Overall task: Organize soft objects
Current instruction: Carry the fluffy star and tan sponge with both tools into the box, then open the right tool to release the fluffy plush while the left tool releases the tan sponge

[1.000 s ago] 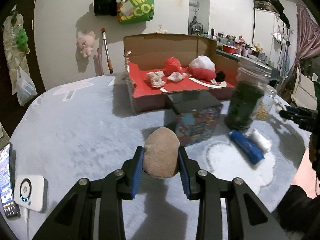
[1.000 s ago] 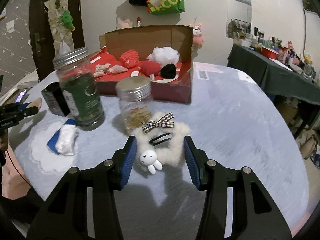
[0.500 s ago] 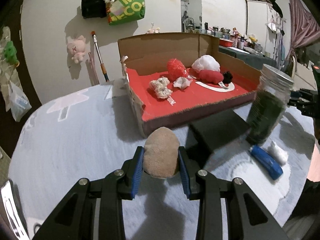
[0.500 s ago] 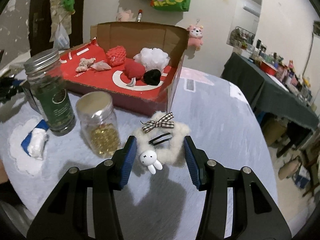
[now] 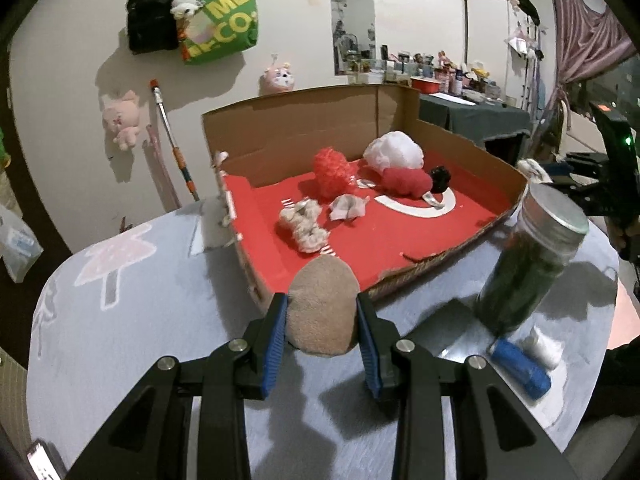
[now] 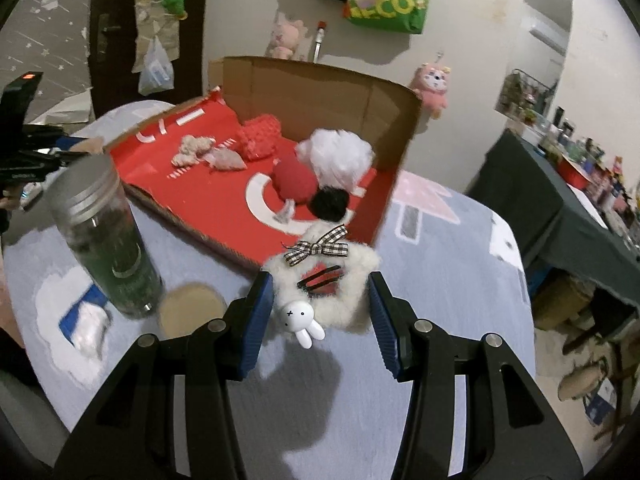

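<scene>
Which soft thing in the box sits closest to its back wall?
The white fluffy ball, in the box; the red ones and the black pompom lie nearer the front.

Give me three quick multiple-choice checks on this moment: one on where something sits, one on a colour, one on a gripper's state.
1. Where is the black pom-pom?
A. inside the cardboard box
B. on the cloth beside the jar
C. in the left hand-held gripper

2. What colour is the box's inner floor?
A. green
B. red
C. blue

3. What is the right hand-held gripper doing?
A. standing empty
B. gripping the green jar
C. holding the fluffy white scrunchie

Answers:
1 A: it lies on the box floor by the red and white puffs.
2 B: red liner with white print.
3 C: both blue pads press its fluffy sides.
</scene>
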The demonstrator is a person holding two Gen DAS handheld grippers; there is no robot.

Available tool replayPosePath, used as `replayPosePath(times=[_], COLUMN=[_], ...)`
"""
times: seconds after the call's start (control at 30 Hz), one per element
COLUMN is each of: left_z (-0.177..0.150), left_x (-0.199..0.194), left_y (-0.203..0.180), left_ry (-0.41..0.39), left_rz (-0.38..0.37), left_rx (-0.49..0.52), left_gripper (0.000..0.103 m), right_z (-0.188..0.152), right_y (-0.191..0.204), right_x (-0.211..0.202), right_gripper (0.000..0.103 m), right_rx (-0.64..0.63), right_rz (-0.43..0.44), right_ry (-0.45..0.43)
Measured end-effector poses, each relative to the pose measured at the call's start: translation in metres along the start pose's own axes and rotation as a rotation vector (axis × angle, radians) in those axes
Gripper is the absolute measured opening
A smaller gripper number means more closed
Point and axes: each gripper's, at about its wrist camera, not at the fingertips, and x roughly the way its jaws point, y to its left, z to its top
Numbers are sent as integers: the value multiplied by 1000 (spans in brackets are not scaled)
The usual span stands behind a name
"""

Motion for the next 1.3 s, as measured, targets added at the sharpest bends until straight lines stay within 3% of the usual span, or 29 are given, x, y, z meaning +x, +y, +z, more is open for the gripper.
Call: replayPosePath(times=[0.13, 0.37, 0.57, 0.77, 0.93, 1.3], left_z=[20, 53, 68, 67, 63, 61], left_x=[16, 57, 93, 120, 130, 139], left_y=[-9, -21, -29, -29, -30, -31], left_ry=[31, 147, 246, 349, 381, 399], left_rz=[-36, -68, -68, -39, -3, 29], left_rx=[24, 28, 52, 58, 78, 90], left_gripper=[36, 36, 36, 36, 39, 45], right_z=[21, 53, 66, 72, 67, 66], right_y=[4, 11, 12, 16, 21, 21], right_x=[12, 59, 108, 135, 153, 155], right_gripper=[46, 46, 46, 46, 46, 48], right_rx=[-14, 8, 42, 17, -32, -47], right_rz=[66, 146, 106, 89, 52, 46], right_ry=[21, 159, 339, 438, 494, 490])
